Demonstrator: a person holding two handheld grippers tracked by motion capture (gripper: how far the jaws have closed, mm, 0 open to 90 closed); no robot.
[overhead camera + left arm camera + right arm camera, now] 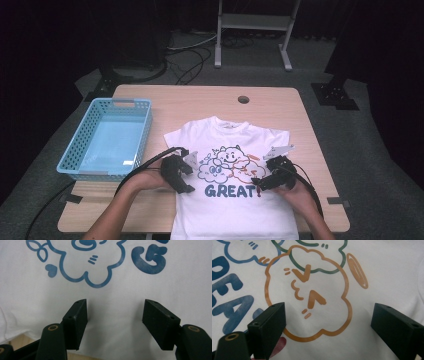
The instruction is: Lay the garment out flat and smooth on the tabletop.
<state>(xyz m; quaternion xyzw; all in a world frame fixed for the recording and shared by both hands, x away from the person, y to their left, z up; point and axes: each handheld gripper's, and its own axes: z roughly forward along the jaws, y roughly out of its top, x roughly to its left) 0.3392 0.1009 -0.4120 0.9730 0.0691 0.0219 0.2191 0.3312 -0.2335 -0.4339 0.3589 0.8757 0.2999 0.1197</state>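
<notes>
White T-shirt (pixel 235 200) lies flat, print up, at the near centre of the tabletop (pixel 280 107); left gripper (pixel 186 180) and right gripper (pixel 260 183) hover over it with fingers open and empty, so the next move likely requires pinching fabric to begin folding.

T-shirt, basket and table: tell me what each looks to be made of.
T-shirt: soft white knit fabric, likely cotton; it lies limp with faint creases, and its matte cartoon print looks screen-printed.
Basket: light blue moulded plastic, judging by its rigid walls with a regular grid of holes and its slightly glossy floor.
Table: pale wood-grain top, probably laminate rather than solid wood; smooth, even sheen.
</notes>
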